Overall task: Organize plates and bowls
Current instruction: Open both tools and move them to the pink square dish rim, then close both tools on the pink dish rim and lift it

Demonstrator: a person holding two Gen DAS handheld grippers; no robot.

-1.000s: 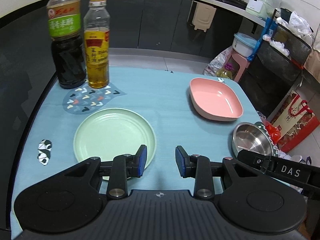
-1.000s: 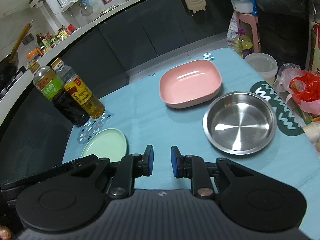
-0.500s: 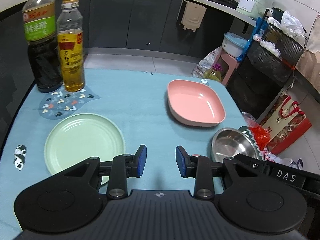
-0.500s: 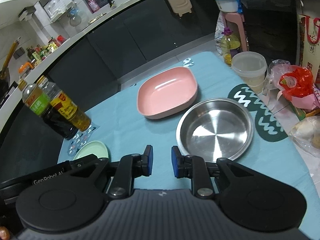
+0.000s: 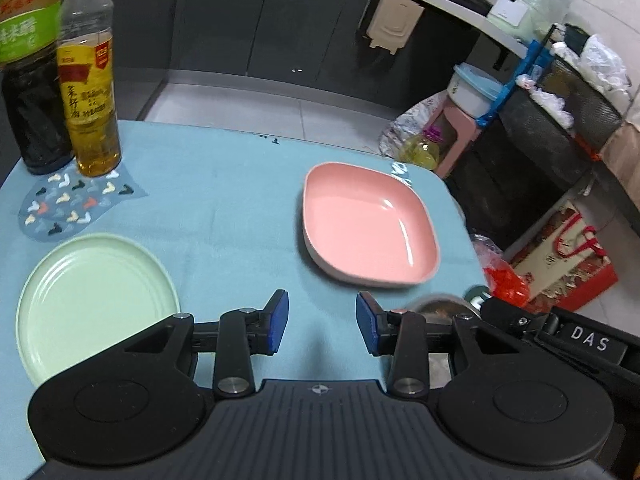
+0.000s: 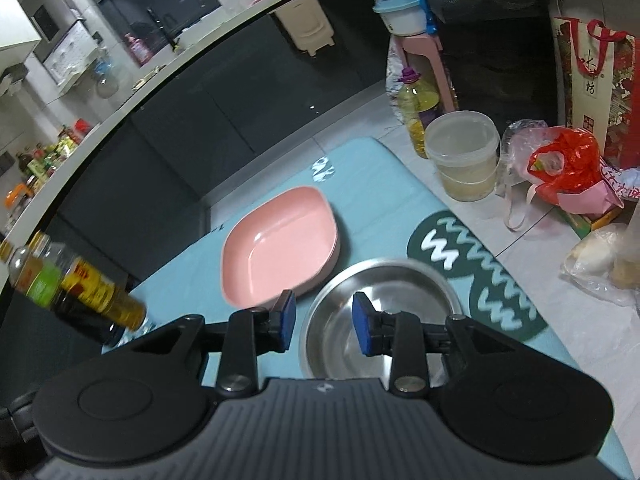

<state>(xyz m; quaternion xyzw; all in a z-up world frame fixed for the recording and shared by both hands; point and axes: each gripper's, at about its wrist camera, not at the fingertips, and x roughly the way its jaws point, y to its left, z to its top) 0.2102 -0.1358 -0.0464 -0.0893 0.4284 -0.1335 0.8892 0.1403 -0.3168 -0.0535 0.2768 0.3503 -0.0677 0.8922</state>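
Fingers of left gripper parted and opening, nothing between the blue pads, only bare blue tablecloth below. Left to right in that view: dark sauce bottle and yellow oil bottle at upper left (both cut off at the top edge), standing at the far end of a patterned mat; green plate at lower left, its near rim hidden behind the gripper body, well left of the left finger; pink dish up and right of the gap, apart from both pads; steel bowl only a blurred sliver behind the right finger, mostly covered.

Fingers of right gripper likewise released and opening, gripping nothing. Left to right there: same two bottles tilted and smeared at left edge, labels hard to read; pink dish above the left pad, near rim just behind it; steel bowl right under the gap and right pad, near edge hidden by the gripper body (contact with the rim impossible to judge); dark green zigzag mat right of the bowl; clear plastic tub beyond the table at upper right.
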